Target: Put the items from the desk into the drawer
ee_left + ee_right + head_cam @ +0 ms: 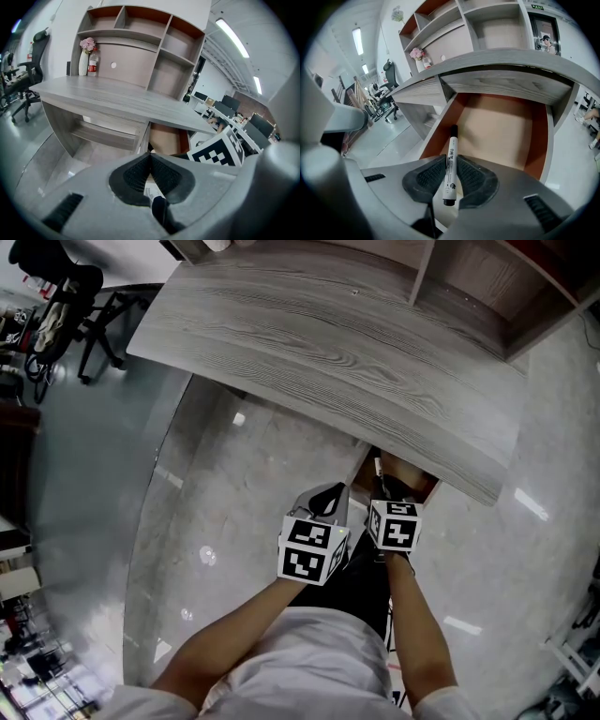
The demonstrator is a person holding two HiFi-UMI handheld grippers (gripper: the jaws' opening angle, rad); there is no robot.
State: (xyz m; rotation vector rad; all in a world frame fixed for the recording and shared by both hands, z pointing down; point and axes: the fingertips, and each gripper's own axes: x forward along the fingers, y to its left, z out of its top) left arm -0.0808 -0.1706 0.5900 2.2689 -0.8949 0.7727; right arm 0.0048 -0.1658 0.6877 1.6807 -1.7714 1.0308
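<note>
My right gripper [450, 176] is shut on a white marker [450, 161] with a black cap. The marker points forward over the front of the open drawer [501, 126], whose brown bottom shows nothing lying in it. In the head view the right gripper [381, 482] hangs at the drawer's [417, 486] front edge, under the grey desk top [319, 352]. My left gripper [151, 173] is shut with nothing between its pads. It hovers just left of the right one [326, 499], below desk height, facing the drawer [166, 138].
A vase of pink flowers [86, 56] and a bottle [93, 63] stand at the desk's back left, under the shelf unit [140, 37]. An office chair [28, 70] stands left of the desk. Glossy floor [234, 521] lies below.
</note>
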